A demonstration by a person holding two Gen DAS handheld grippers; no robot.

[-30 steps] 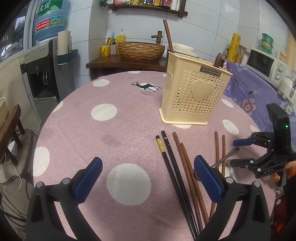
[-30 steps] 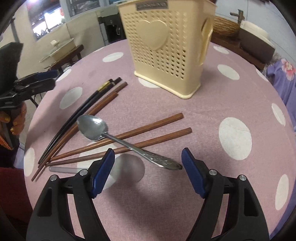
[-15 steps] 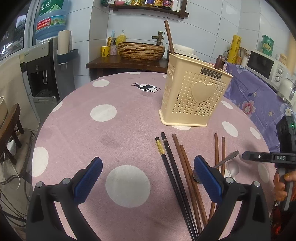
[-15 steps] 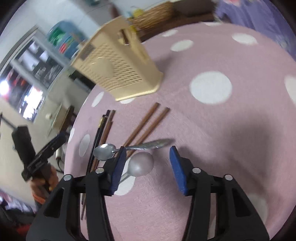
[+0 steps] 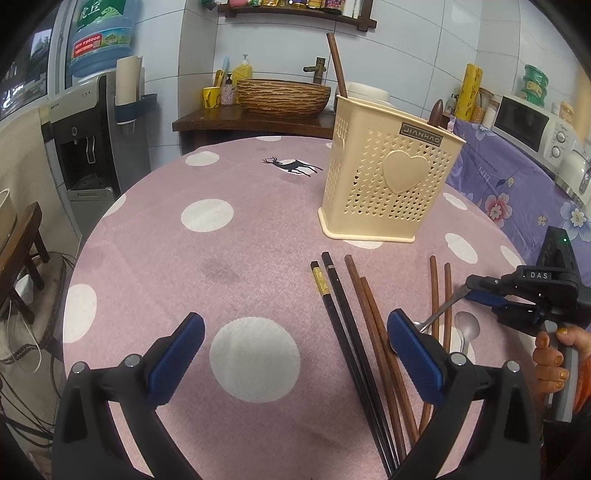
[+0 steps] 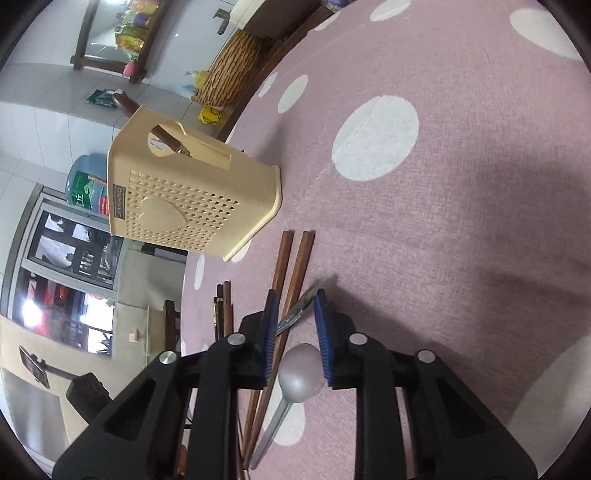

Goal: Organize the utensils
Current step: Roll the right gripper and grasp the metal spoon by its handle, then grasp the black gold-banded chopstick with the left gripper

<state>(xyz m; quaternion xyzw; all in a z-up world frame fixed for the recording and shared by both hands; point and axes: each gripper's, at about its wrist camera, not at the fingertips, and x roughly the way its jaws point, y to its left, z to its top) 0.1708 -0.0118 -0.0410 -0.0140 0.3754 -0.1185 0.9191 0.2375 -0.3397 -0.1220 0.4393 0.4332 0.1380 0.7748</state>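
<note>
Right wrist view: right gripper [image 6: 295,325] fingers closing around spoon handle [image 6: 299,314]; left gripper [image 5: 295,354] wide open, empty.

White-tiled wall [image 5: 424,55], wooden shelf [image 5: 295,11]

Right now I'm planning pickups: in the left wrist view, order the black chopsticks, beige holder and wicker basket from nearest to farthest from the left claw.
1. Black chopsticks, just right of the left claw.
2. Beige holder, mid-table.
3. Wicker basket, back counter.

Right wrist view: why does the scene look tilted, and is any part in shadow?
Right wrist view: rolled sideways, so the holder seems to lie over; a broad shadow darkens the tablecloth at right. Left wrist view: upright, evenly lit, fisheye-bent at the edges.
</note>
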